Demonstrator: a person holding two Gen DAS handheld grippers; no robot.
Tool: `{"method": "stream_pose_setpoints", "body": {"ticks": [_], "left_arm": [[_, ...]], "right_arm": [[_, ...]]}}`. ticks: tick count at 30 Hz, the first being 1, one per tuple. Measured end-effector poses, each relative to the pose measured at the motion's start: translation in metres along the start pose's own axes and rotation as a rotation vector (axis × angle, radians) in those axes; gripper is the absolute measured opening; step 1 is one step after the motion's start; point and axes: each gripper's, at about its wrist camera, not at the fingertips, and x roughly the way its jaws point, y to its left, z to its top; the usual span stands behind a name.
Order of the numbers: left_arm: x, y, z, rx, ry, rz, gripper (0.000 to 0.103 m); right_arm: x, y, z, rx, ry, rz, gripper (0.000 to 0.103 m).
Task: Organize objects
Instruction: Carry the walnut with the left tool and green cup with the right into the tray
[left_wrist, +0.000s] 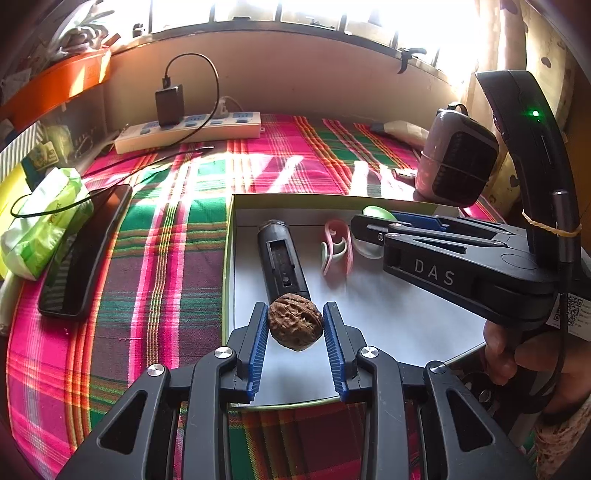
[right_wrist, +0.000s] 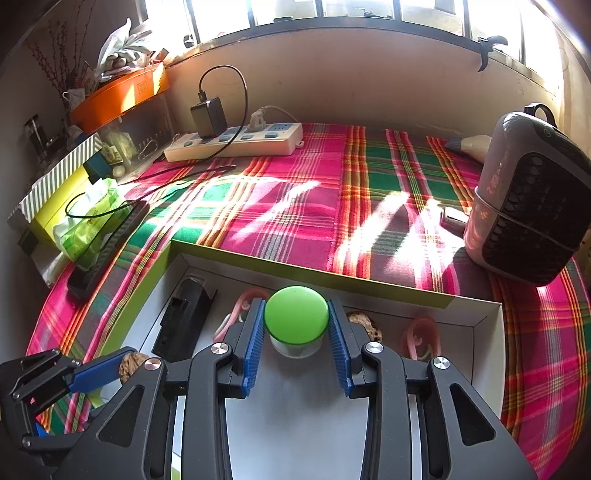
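Note:
A brown walnut (left_wrist: 294, 325) sits between the blue pads of my left gripper (left_wrist: 295, 308), which is shut on it over the near left part of the white-lined box (left_wrist: 388, 317). My right gripper (right_wrist: 296, 304) is shut on a small jar with a green lid (right_wrist: 296, 314) over the box's far side. From the left wrist view the right gripper (left_wrist: 364, 221) reaches in from the right. The left gripper (right_wrist: 110, 369) with its walnut (right_wrist: 133, 363) shows at the lower left of the right wrist view.
In the box (right_wrist: 480, 314) lie a black device (left_wrist: 282, 258), pink clips (left_wrist: 336, 251) (right_wrist: 423, 338) and a second walnut (right_wrist: 365, 325). On the plaid cloth (right_wrist: 295, 206) are a power strip (right_wrist: 236, 144), a dark phone (left_wrist: 85, 254), a tissue pack (left_wrist: 44, 221) and a small heater (right_wrist: 528, 199).

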Motion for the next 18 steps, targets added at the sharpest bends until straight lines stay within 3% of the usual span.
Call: {"method": "stream_pose_setpoints", "body": {"ticks": [18], "left_arm": [[0.0027, -0.0087, -0.0043, 0.052, -0.002, 0.046, 0.028]], "right_arm": [[0.0018, 0.0013, -0.0008, -0.009, 0.008, -0.01, 0.035]]}}
